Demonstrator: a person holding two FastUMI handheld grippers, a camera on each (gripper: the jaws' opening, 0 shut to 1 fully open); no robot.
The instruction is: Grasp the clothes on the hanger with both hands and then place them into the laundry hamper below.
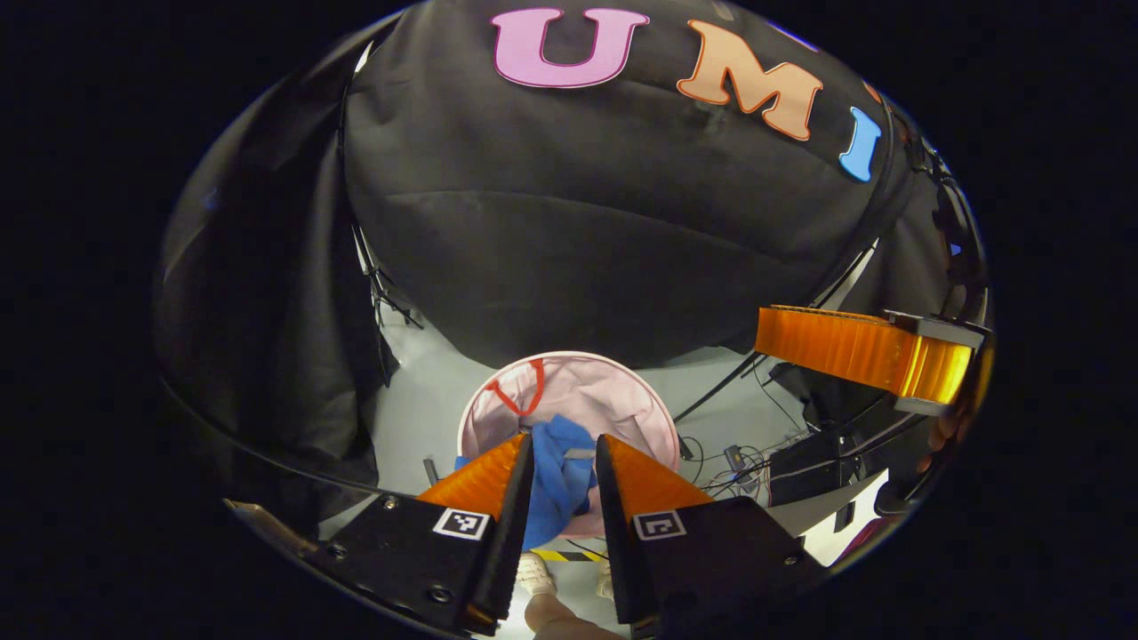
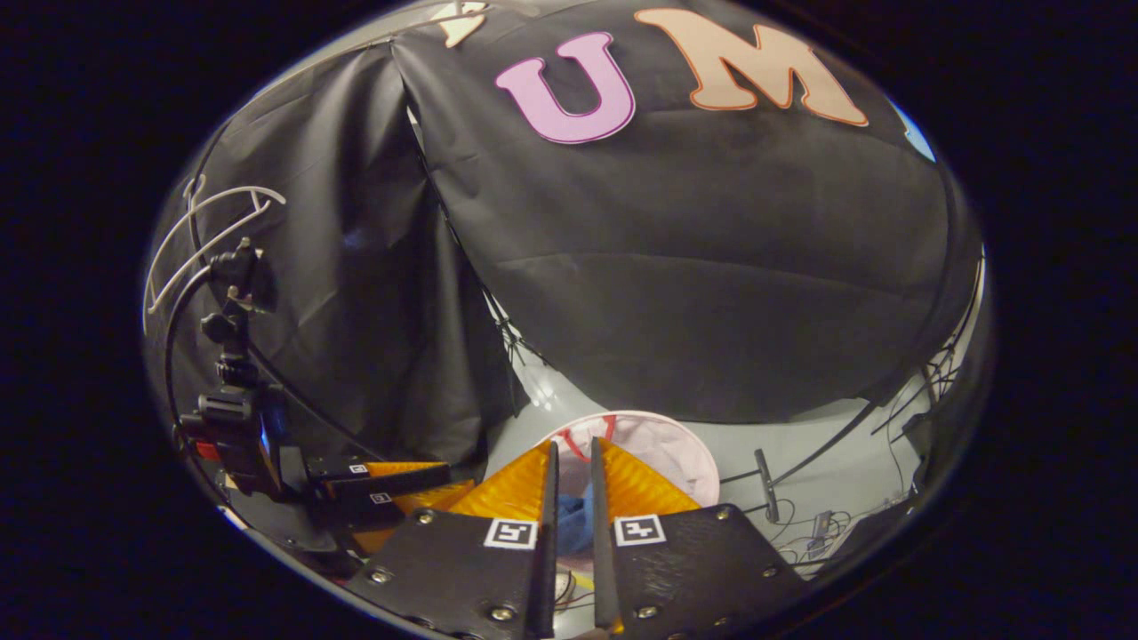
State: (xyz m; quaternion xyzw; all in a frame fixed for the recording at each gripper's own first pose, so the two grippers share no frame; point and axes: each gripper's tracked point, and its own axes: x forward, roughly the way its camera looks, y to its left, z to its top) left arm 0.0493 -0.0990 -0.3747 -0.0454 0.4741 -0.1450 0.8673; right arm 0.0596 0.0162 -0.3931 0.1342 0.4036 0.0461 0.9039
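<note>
In the left gripper view, the left gripper [image 1: 564,462] points down at a pink hamper [image 1: 622,391] on the gray floor [image 1: 418,418]. Its two fingers stand a little apart, and a blue cloth [image 1: 558,476] hangs bunched between them. The cloth touches the inner side of both fingers, so the gripper seems to be pinching it. The cloth is right above the open mouth of the hamper, and its low end hangs down past the near rim. A red strap [image 1: 524,391] lies inside the hamper at the far left side. At the right edge of this view the other gripper [image 1: 858,351] sticks in sideways, well above the floor. A hand [image 1: 947,427] holds it from behind. Thin cables [image 1: 738,462] lie on the floor to the right of the hamper.

In the right gripper view, the right gripper [image 2: 570,476] also points down at the hamper [image 2: 676,453]. Its fingers are close, with only a thin gap. A bit of the blue cloth [image 2: 573,520] shows through that gap, lower down, but I cannot tell if these fingers touch it. The left gripper [image 2: 391,484] shows low on the left, just beside the right one. A white hanger [image 2: 204,231] hangs high on the left.
</note>
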